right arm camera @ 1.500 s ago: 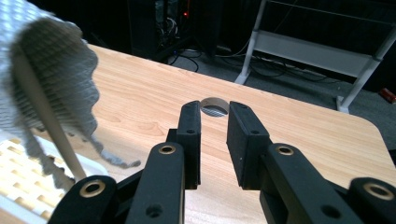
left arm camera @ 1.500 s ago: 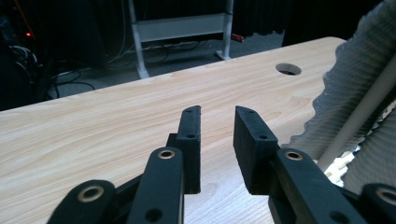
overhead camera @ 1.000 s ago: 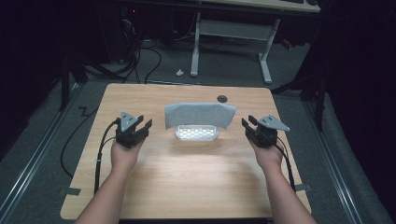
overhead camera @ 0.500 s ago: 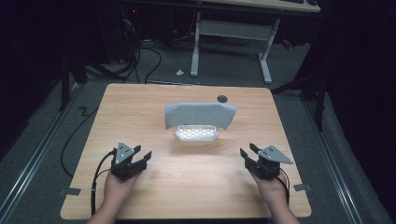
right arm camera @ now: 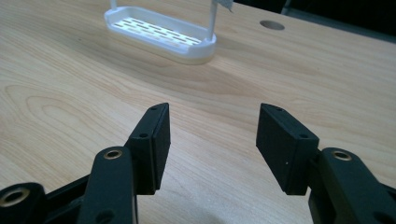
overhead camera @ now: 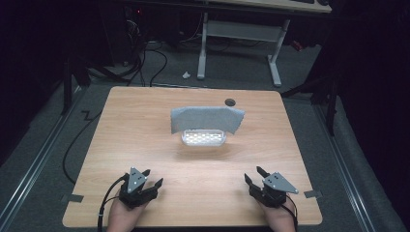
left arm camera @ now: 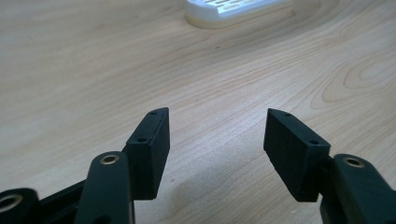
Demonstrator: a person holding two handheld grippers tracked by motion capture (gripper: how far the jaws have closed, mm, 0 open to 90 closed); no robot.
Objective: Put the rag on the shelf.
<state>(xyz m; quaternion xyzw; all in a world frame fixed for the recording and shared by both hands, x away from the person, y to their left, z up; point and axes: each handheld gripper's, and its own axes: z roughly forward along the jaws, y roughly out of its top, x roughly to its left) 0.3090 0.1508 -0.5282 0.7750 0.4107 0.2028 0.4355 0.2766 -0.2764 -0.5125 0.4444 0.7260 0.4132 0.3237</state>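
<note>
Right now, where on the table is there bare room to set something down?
Bare wood runs between the left gripper and right gripper, up to the white slotted tray. Both side strips of the table beside the tray are free. It is crowded only mid-table, where the grey cloth hangs over the tray.

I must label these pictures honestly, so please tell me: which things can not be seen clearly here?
- White slotted tray: in the high view the grey cloth hangs over its far side; what carries the cloth is hidden.
- Tray in the left gripper view: cut off by the top edge.
- Dark round spot on the table: too small to identify.
</note>
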